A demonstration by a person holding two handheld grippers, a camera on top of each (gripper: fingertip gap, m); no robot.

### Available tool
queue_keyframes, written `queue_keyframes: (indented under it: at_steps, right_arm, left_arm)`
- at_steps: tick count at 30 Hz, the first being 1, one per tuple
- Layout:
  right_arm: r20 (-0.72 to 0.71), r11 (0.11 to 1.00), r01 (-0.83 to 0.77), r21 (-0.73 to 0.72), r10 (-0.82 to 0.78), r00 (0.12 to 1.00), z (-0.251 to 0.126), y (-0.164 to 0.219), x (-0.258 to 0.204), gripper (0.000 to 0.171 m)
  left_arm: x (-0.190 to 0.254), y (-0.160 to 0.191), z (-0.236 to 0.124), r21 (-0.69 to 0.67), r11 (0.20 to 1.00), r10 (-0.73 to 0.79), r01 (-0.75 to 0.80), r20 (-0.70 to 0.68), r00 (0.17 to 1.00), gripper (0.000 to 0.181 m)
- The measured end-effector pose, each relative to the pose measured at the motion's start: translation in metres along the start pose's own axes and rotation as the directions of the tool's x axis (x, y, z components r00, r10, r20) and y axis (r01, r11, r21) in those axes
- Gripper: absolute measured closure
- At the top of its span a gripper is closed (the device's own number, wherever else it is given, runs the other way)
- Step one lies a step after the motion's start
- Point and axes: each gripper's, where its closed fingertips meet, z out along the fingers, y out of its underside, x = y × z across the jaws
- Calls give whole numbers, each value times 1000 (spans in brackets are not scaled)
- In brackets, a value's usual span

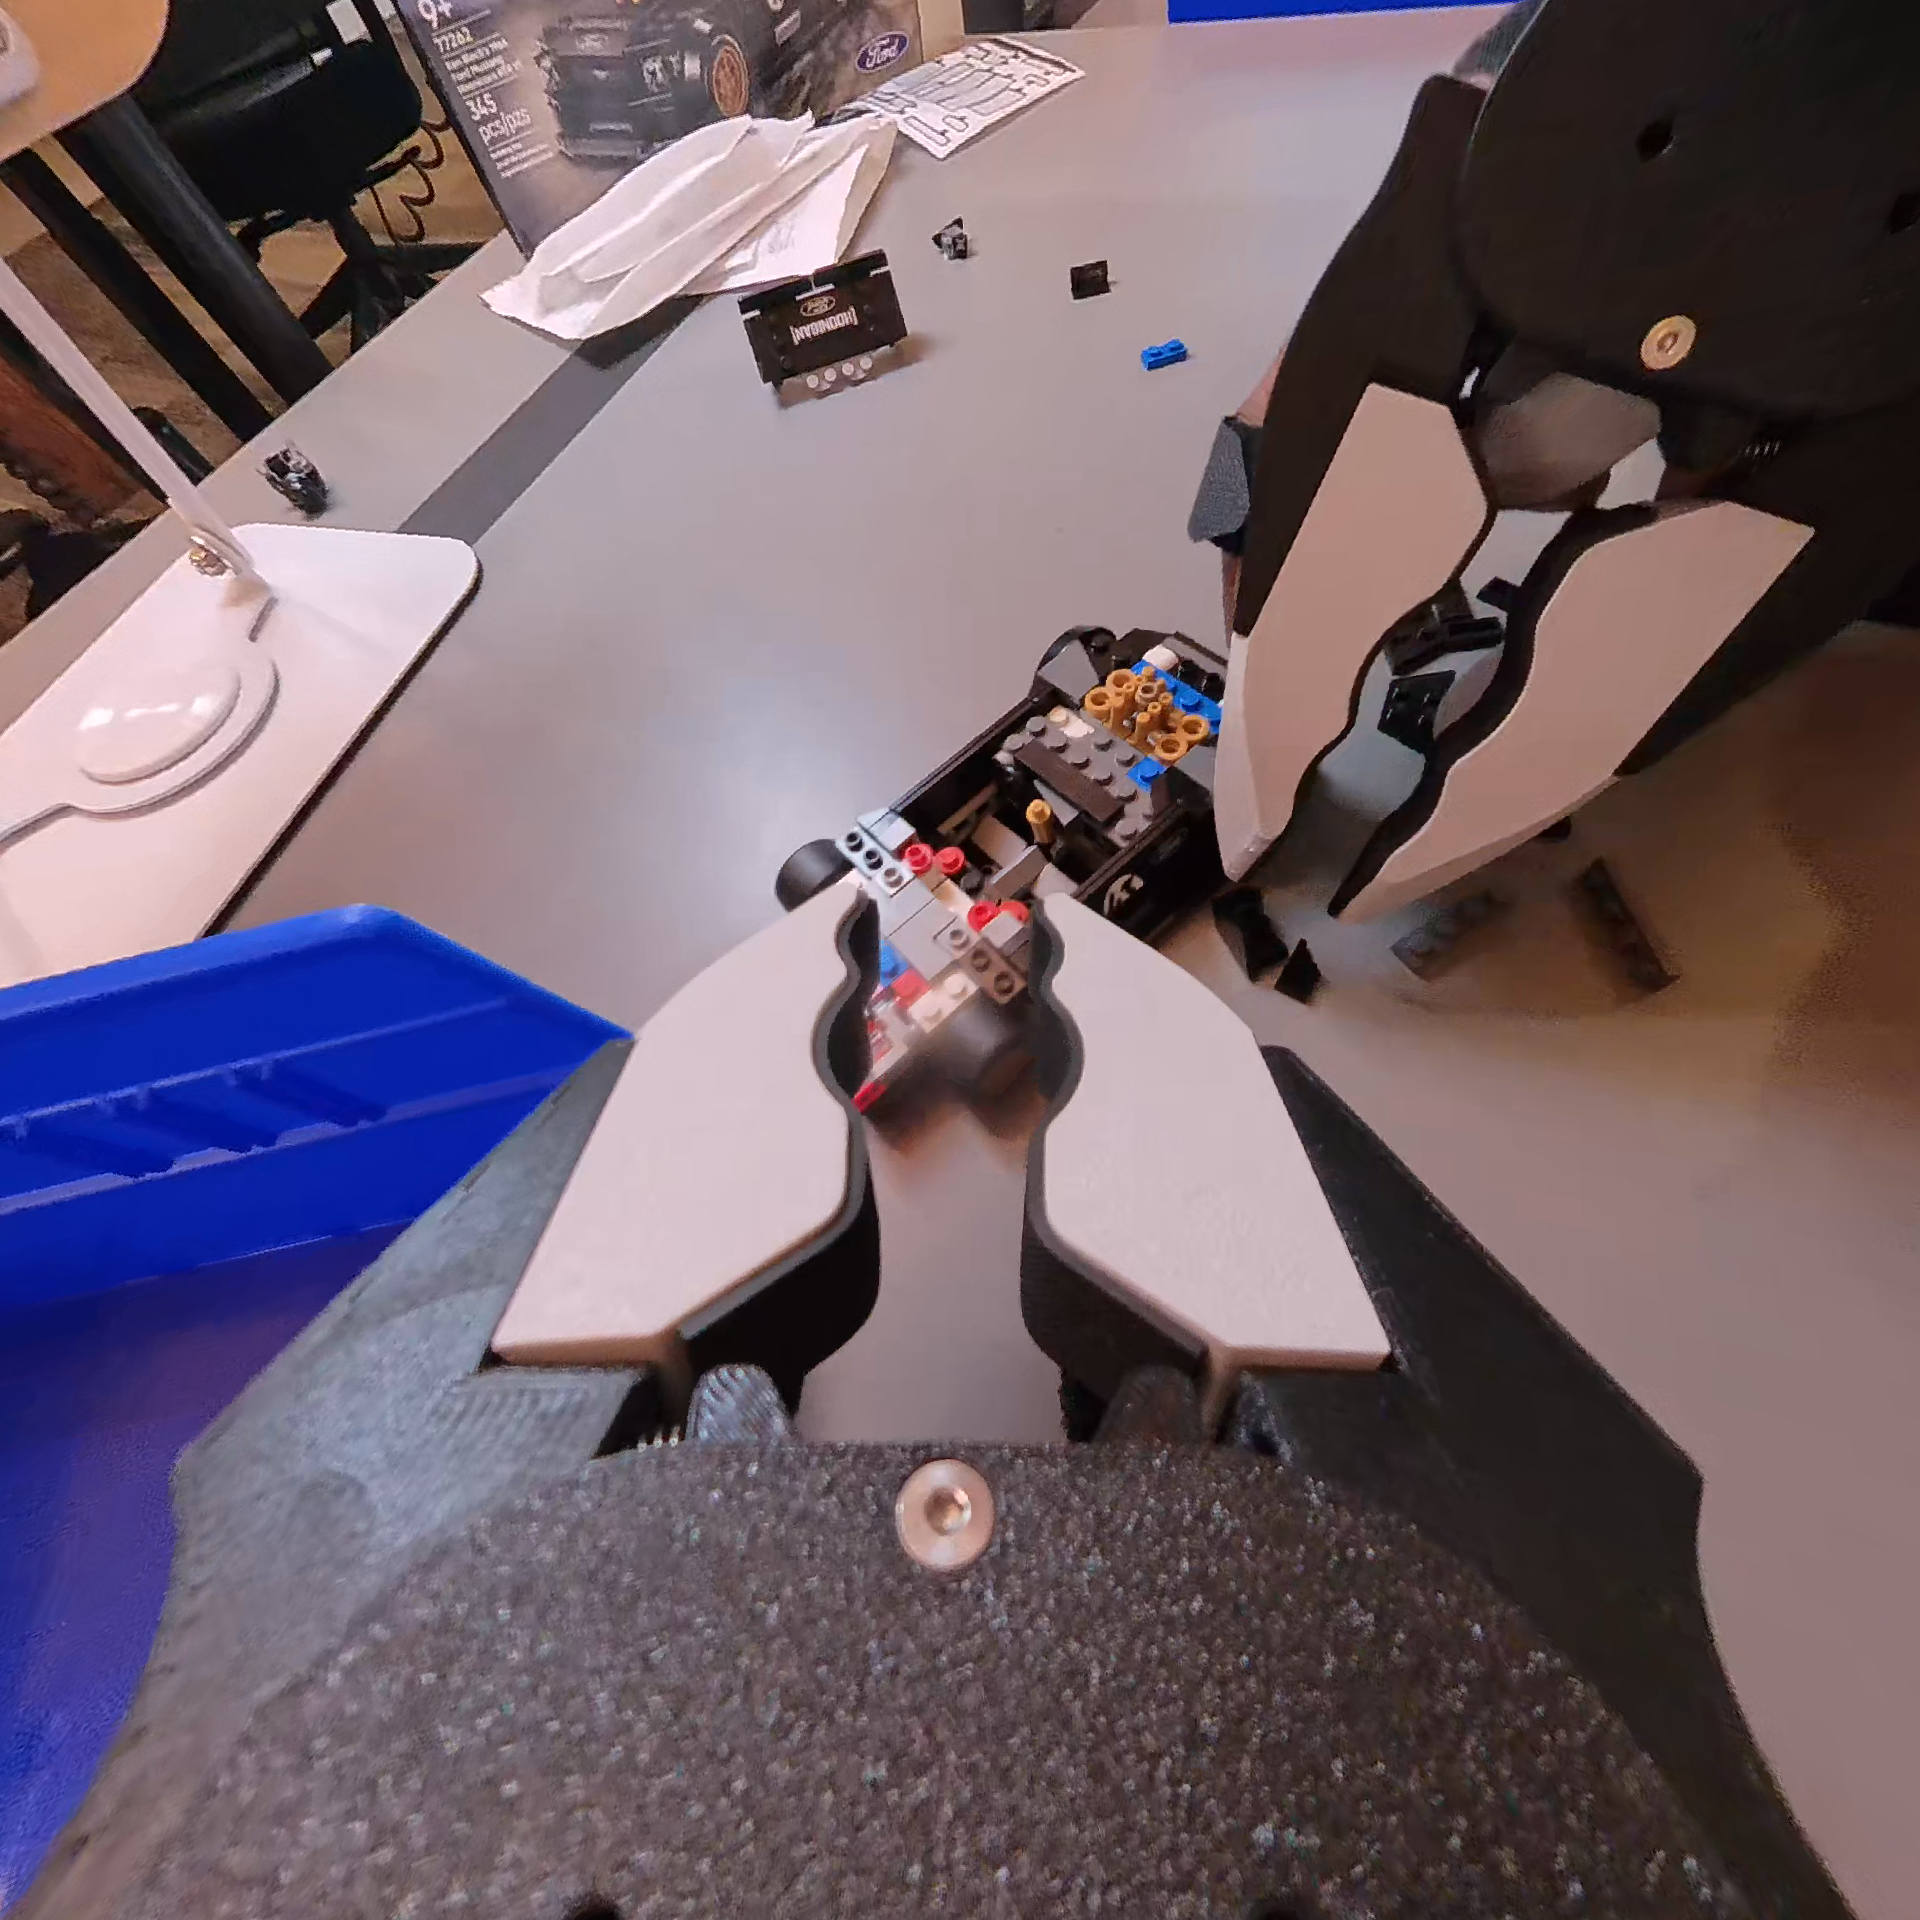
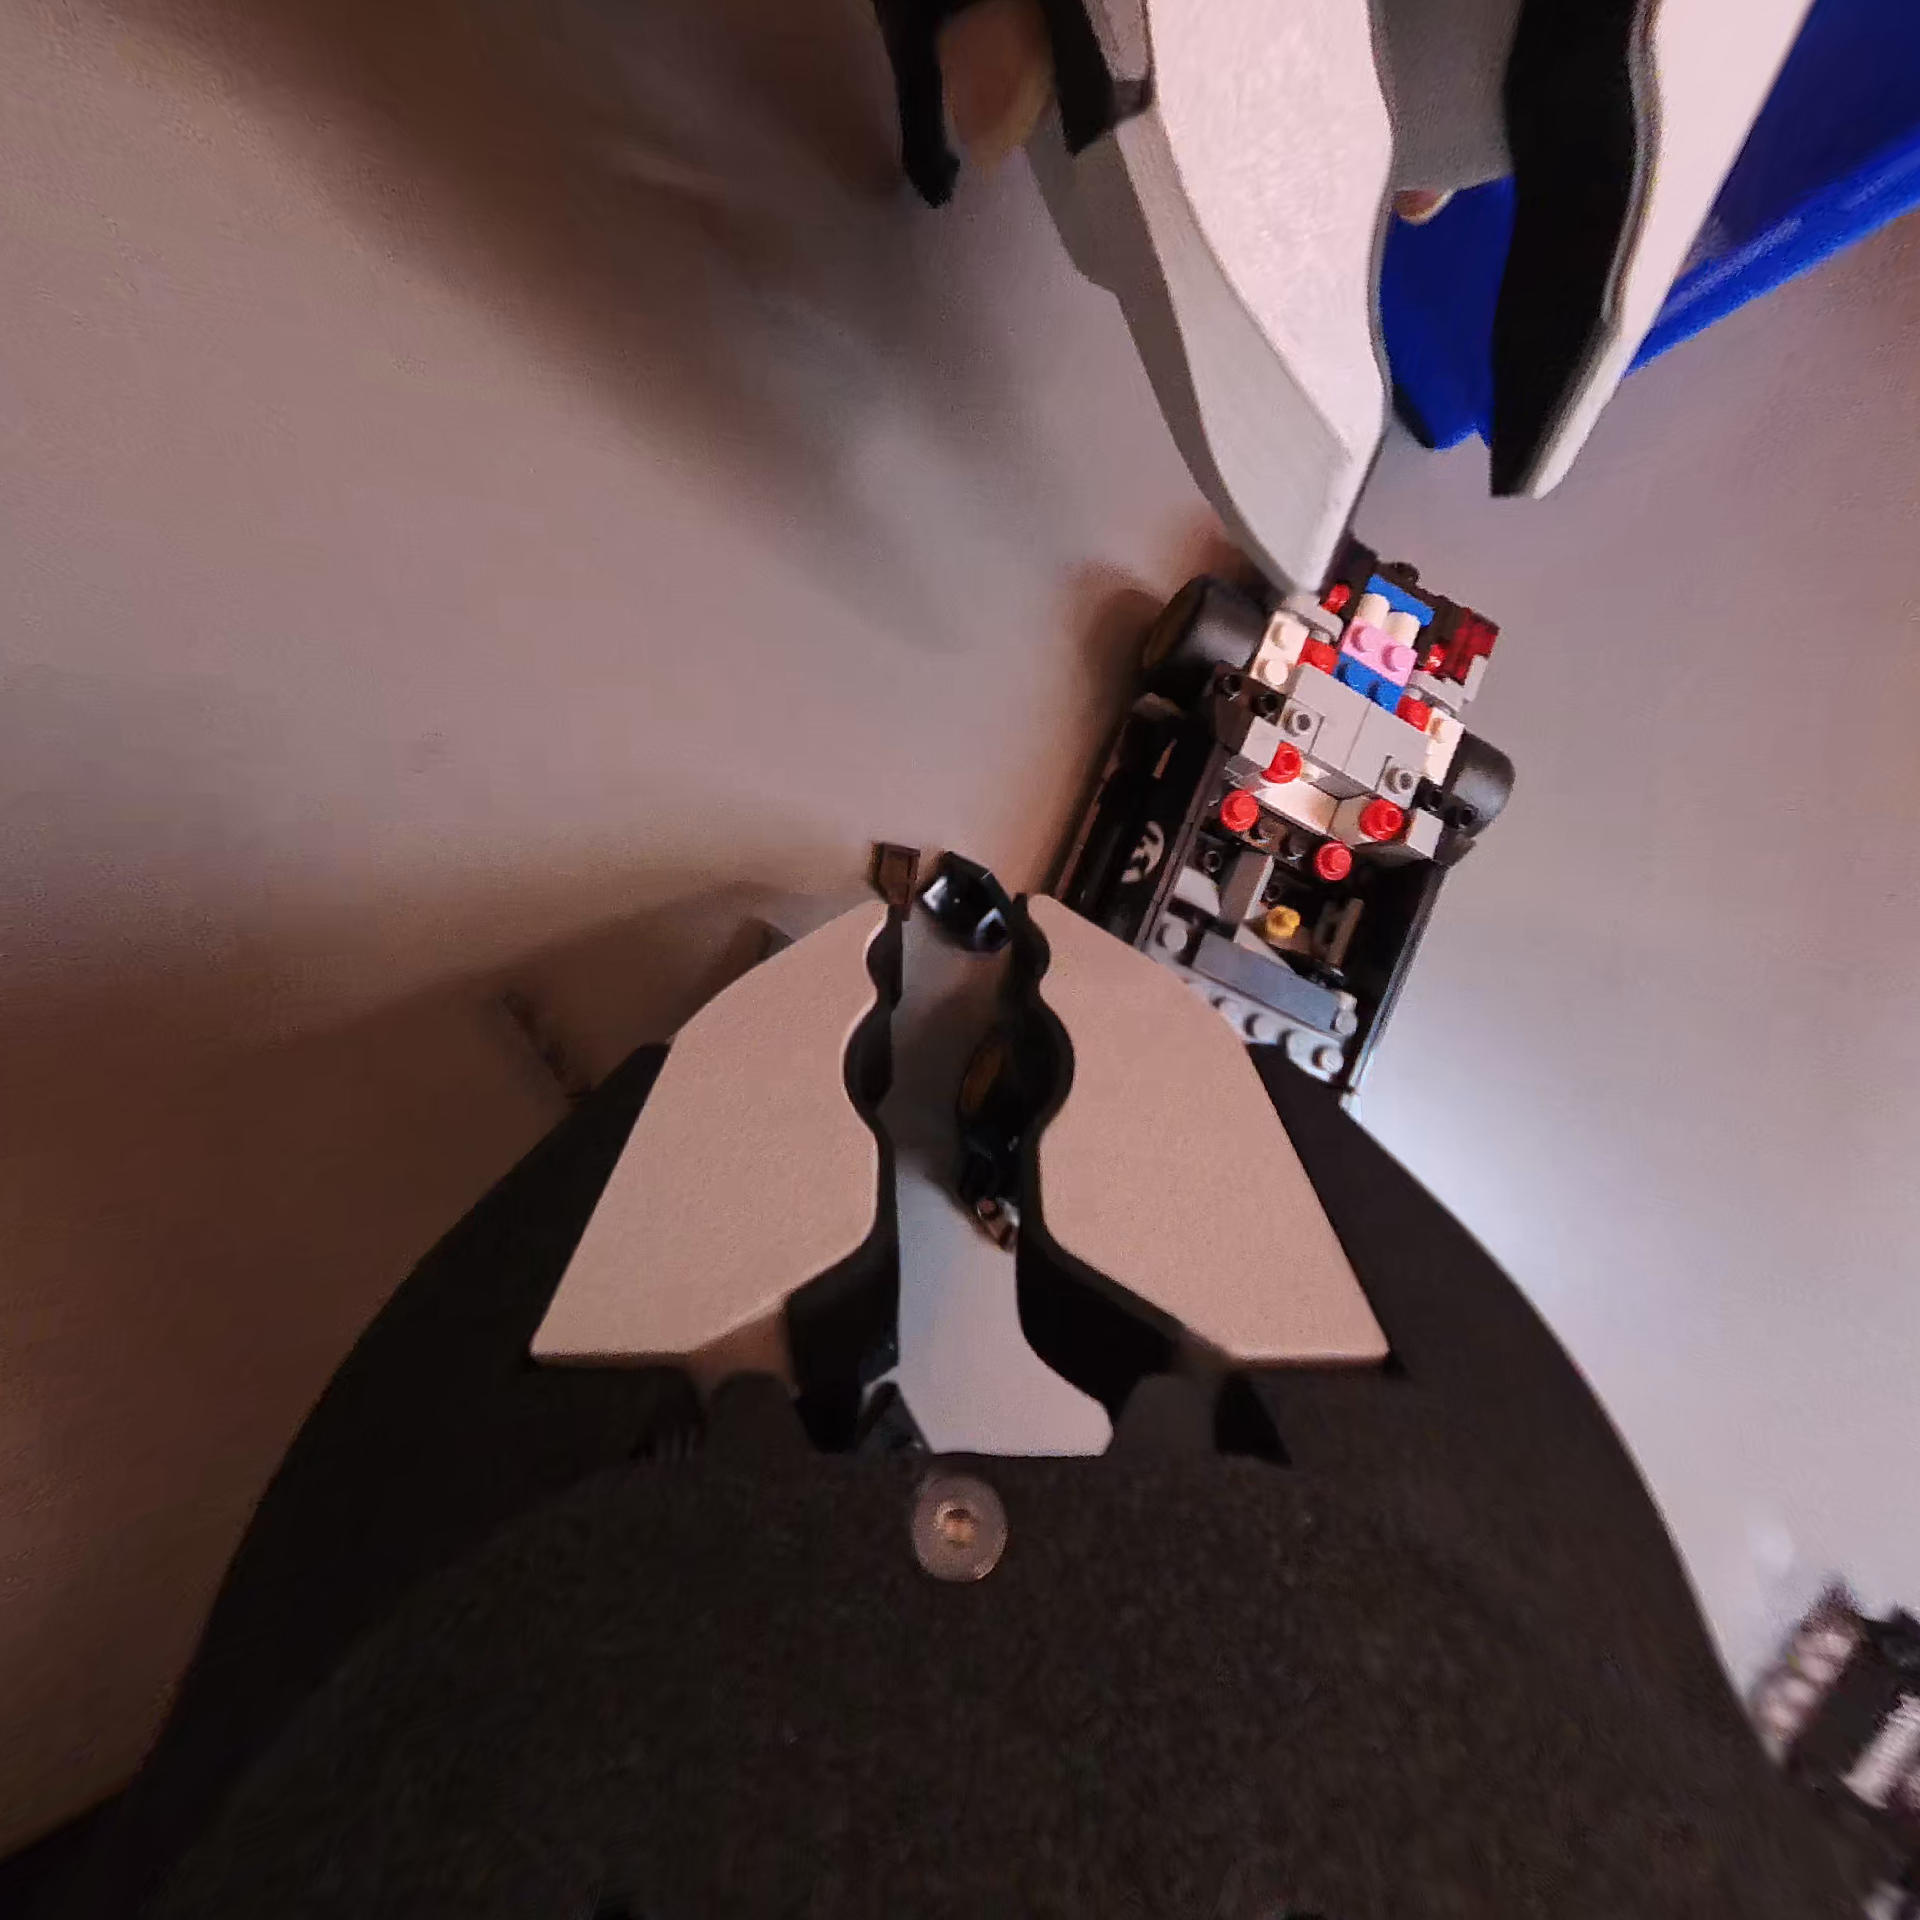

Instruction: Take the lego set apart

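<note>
The partly stripped lego car is being seen at the middle of the left wrist view, resting on the grey surface. Its near end is being straddled by the left claw, whose jaws are spread around the bricks. The right claw is being held at the right of the frame, jaws parted, beside the car's far end. A blue bin is being shown at lower left.

Half-stripped black lego car on table
</note>
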Motion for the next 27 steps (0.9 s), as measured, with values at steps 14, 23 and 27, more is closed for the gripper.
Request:
queue_keyframes:
  at_steps: [14, 23, 27]
  right_arm:
    - [113, 971, 165, -174, -147, 983, 10, 6, 2, 168]
    - [210, 854, -379, 356, 322, 923, -48, 3, 21, 168]
    - [251, 760, -477, 441, 406, 879, -60, 10, 25, 168]
  left_arm:
    - [-12, 29, -5, -171, 983, 76, -69, 31, 997, 157]
    - [-14, 32, -6, -183, 981, 73, -67, 29, 997, 157]
    - [-17, 36, -11, -223, 970, 109, -96, 48, 993, 157]
